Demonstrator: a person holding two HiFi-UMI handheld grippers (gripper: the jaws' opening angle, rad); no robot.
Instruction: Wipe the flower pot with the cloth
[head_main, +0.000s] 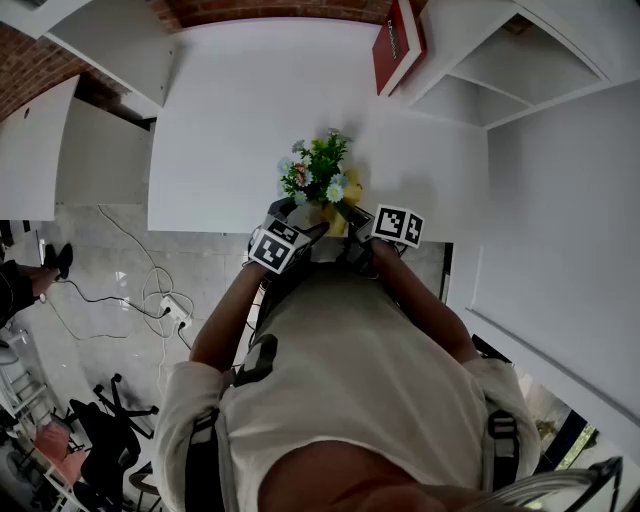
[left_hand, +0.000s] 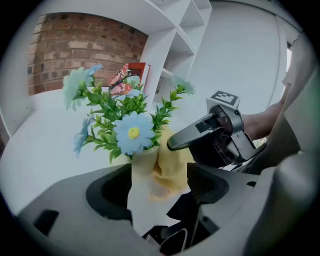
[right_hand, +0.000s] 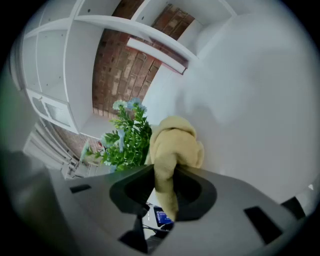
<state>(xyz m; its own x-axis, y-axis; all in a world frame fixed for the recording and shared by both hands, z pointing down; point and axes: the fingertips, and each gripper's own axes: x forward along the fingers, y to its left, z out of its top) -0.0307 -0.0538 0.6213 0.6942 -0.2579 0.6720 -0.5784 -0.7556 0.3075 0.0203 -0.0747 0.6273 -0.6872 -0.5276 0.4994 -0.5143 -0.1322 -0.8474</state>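
Observation:
A small white flower pot (left_hand: 145, 192) with green leaves and blue artificial flowers (head_main: 320, 172) sits at the near edge of the white table (head_main: 240, 120). My left gripper (head_main: 303, 228) is shut on the pot, and in the left gripper view the pot stands between its jaws (left_hand: 150, 195). My right gripper (right_hand: 164, 187) is shut on a yellow cloth (right_hand: 172, 145). The bunched cloth (left_hand: 170, 167) lies against the pot's right side, just under the flowers. In the head view the right gripper (head_main: 350, 222) is close beside the left, and the cloth (head_main: 340, 215) shows between them.
White shelving (head_main: 470, 70) stands at the back right with a red book (head_main: 398, 45) leaning in it. A brick wall (left_hand: 65, 55) is behind the table. On the floor to the left lie cables with a power strip (head_main: 172, 312) and an office chair (head_main: 110, 420).

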